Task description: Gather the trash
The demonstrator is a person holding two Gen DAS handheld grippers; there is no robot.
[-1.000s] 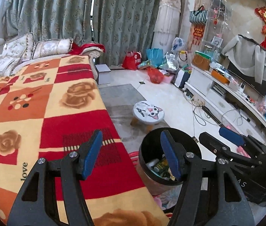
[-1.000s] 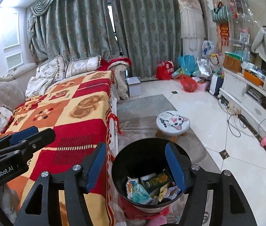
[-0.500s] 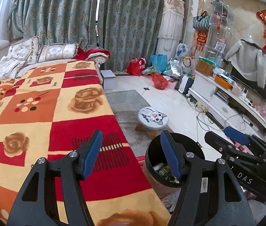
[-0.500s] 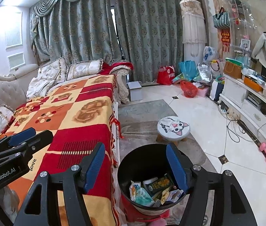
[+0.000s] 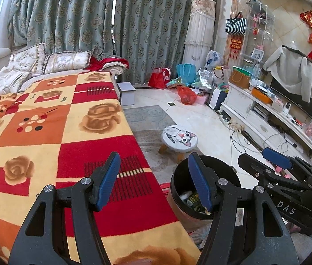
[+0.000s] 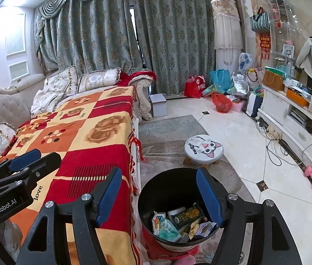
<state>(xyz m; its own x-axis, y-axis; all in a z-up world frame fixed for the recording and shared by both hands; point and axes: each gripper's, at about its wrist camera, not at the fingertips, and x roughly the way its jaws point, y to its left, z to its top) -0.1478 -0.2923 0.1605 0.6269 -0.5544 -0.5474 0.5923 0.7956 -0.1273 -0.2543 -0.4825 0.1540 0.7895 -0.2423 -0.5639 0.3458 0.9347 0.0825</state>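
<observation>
right hand-held gripper (image 6: 158, 195): jaws just opening, nothing between them, over the black bin (image 6: 147, 203) to drop | trash (image 6: 182, 223): inside the bin beside the bed (image 6: 94, 132) | left hand-held gripper (image 5: 153, 180): open, empty

Tiled floor (image 6: 233, 132) with grey rug (image 6: 173, 128), cat stool (image 6: 203, 148), black bin (image 6: 156, 201).

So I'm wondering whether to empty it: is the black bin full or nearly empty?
Neither: the black bin stands upright with wrappers covering its bottom only. Most of its inner wall shows bare above them.
</observation>
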